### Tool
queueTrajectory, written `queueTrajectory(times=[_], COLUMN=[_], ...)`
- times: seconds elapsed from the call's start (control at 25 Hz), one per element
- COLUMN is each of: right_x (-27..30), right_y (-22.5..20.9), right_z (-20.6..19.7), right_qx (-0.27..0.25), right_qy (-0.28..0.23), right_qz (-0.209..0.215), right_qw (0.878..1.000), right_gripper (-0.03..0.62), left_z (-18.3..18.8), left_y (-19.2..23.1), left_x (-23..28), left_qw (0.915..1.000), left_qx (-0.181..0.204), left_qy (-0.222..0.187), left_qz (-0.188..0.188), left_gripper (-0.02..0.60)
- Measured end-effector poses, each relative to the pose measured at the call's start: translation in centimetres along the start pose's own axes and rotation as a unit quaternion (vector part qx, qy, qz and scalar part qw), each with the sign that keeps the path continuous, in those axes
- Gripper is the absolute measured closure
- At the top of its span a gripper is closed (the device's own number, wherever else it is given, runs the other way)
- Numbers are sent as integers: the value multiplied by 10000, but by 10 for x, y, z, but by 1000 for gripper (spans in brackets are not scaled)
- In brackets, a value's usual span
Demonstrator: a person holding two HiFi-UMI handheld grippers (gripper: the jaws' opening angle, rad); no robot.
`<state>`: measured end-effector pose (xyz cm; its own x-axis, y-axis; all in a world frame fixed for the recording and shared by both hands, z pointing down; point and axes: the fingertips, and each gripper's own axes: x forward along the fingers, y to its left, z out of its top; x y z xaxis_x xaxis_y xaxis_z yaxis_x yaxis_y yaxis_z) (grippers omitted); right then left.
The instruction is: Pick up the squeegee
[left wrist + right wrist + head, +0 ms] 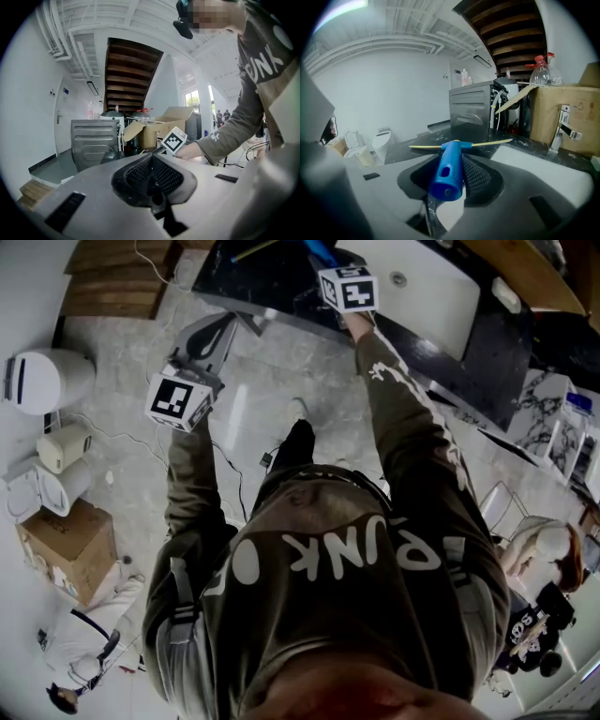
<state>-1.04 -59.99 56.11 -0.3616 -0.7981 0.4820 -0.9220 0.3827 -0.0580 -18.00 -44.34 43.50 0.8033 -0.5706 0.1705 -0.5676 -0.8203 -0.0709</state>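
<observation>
Squeegee (449,173) nearest lens in right gripper view: blue handle pinched between pads of right gripper (457,161), butt end toward camera, thin yellow blade set crosswise at far end. Blade over black marbled counter (436,136); contact with counter not discernible. White sink basin (543,161) just right of jaws, faucet (562,126) at its far rim, cardboard box (569,105) behind faucet, spray bottle (543,70) showing above box. Grey metal appliance (471,105) farther back on counter. Left gripper (151,168): mesh pads pressed together, nothing between them. Head view: left gripper out over pale marble floor (262,409), apart from counter; right arm's sleeve (403,418) stretched to counter edge. White toilet (42,381) at far left, by wall.
</observation>
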Motion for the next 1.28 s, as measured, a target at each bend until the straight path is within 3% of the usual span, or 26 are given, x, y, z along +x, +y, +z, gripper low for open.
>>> queueTrajectory(times=[1.28], right_x=[-146], right_y=[17], right_z=[20], right_qx=[-362], right_qy=[-818], right_qz=[109], right_qw=[9959], right_gripper=[436], left_z=[51], left_y=[-126], left_x=[-34], left_qw=[9987], left_qx=[475], left_qy=[-175], left_qz=[-9], left_gripper=[580])
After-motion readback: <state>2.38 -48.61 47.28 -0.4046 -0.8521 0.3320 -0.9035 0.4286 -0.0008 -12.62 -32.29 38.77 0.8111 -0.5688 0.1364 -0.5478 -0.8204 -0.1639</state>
